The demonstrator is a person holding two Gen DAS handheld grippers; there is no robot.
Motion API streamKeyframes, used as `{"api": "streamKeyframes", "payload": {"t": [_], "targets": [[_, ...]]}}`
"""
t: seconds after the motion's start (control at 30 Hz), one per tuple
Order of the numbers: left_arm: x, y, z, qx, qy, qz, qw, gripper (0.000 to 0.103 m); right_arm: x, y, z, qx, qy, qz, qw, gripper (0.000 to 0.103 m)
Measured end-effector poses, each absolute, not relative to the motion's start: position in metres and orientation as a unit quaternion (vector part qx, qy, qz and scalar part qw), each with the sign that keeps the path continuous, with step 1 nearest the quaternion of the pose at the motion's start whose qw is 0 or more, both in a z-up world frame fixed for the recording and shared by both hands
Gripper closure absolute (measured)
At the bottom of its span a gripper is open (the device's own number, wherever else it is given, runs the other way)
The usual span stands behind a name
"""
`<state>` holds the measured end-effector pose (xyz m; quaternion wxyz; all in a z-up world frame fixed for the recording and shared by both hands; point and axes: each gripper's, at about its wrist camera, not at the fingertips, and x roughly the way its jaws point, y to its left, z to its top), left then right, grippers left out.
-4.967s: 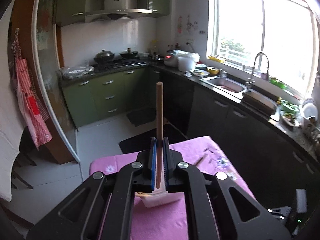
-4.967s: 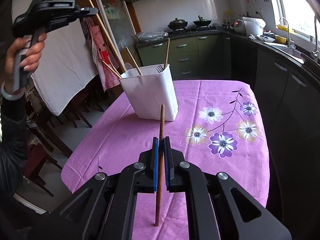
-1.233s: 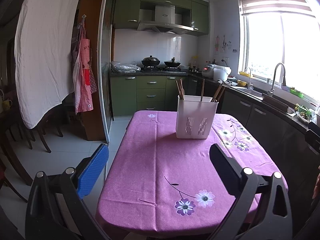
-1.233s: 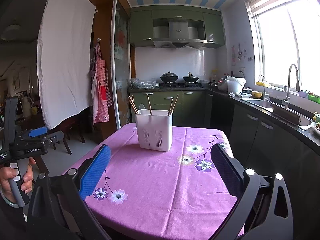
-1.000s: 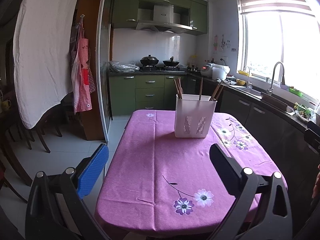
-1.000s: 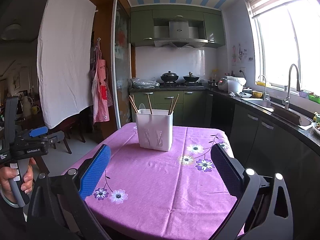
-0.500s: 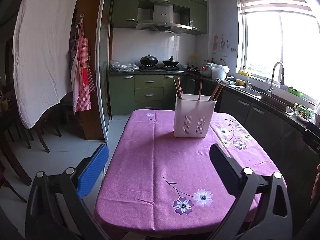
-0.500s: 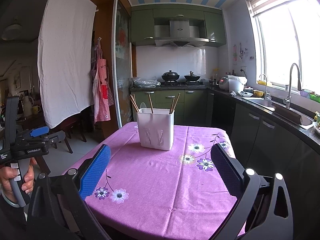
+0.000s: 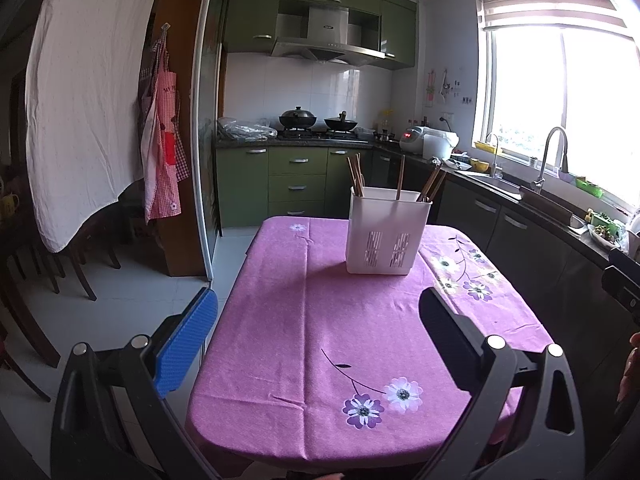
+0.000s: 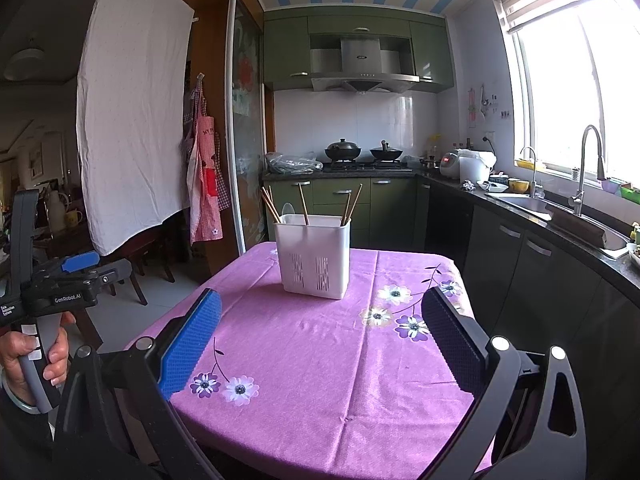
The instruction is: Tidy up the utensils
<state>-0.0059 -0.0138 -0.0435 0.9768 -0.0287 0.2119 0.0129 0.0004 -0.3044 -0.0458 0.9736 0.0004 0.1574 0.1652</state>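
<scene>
A white slotted utensil holder (image 9: 386, 234) stands on the far part of the purple flowered tablecloth (image 9: 340, 340); it also shows in the right wrist view (image 10: 314, 256). Several wooden chopsticks (image 9: 400, 178) stand upright in it, and a pale spoon (image 10: 288, 209) shows in the right wrist view. My left gripper (image 9: 320, 324) is open and empty, held back near the table's front edge. My right gripper (image 10: 322, 332) is open and empty, also back from the holder. The left gripper's body (image 10: 60, 280) shows at the left in the right wrist view.
Green kitchen cabinets (image 9: 296, 184) and a stove with pots (image 9: 316, 122) are behind the table. A dark counter with sink (image 10: 560, 208) runs along the right. A white sheet (image 9: 84, 100) and wooden chairs (image 9: 48, 264) are at the left.
Five seconds ago each gripper was shut on a chopstick near the holder. Now both are open, empty and pulled back. Over the last second the views barely shift.
</scene>
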Motion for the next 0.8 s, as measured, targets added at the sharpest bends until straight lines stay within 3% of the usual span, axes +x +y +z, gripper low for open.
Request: {"api": "streamKeyframes", "payload": {"t": [0.8], "targets": [[-0.0108,-0.0193,-0.042,-0.014,0.212,0.021,0.977,0.007,0.0021,-0.3046,-0.0504,-0.003,0.164,0.168,0.972,0.004]]}}
